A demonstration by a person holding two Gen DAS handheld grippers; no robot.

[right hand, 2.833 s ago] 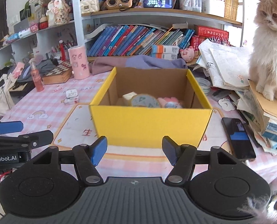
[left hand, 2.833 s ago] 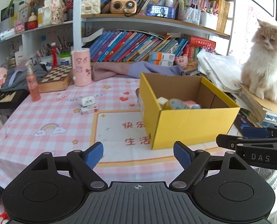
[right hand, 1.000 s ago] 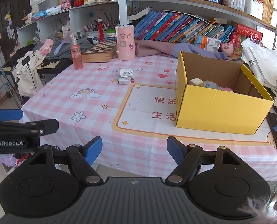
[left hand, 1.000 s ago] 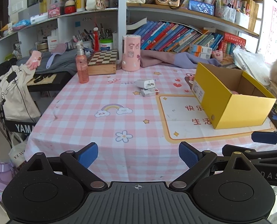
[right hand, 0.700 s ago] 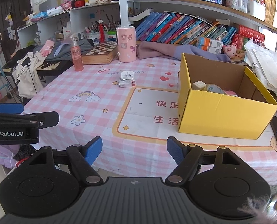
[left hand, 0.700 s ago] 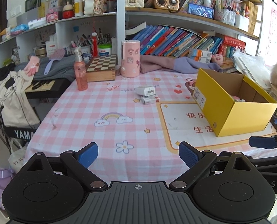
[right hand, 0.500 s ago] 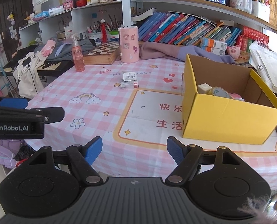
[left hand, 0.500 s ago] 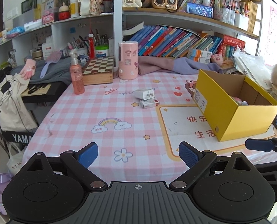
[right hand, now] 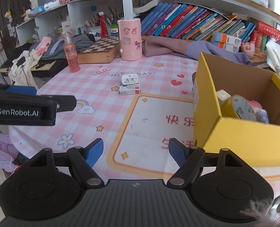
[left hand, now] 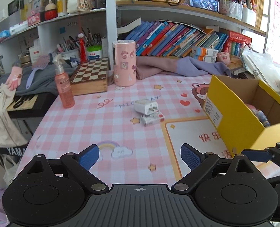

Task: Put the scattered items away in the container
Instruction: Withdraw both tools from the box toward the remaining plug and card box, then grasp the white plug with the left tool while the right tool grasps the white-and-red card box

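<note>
A white plug adapter [left hand: 146,106] [right hand: 129,78] lies on the pink checked tablecloth, touching a small flat white box with a red end [left hand: 152,119] [right hand: 129,90] just in front of it. The yellow cardboard box [left hand: 240,121] [right hand: 240,134] stands to the right, holding a tape roll [right hand: 241,108] and other small items. My left gripper [left hand: 139,158] is open and empty over the table's near edge, well short of the adapter. My right gripper [right hand: 135,153] is open and empty too, beside the box's near left corner. Each gripper shows in the other's view from the side.
A pink spray bottle [left hand: 63,87], a wooden chessboard box [left hand: 90,78] and a pink cylinder [left hand: 124,67] stand at the table's back. A purple cloth [left hand: 177,67] lies behind the box. Bookshelves fill the back. A piano and bags sit off the left edge.
Both grippers have moved forward toward the table, so the adapter, the small box and the yellow box look nearer and larger. Both jaws stay equally wide.
</note>
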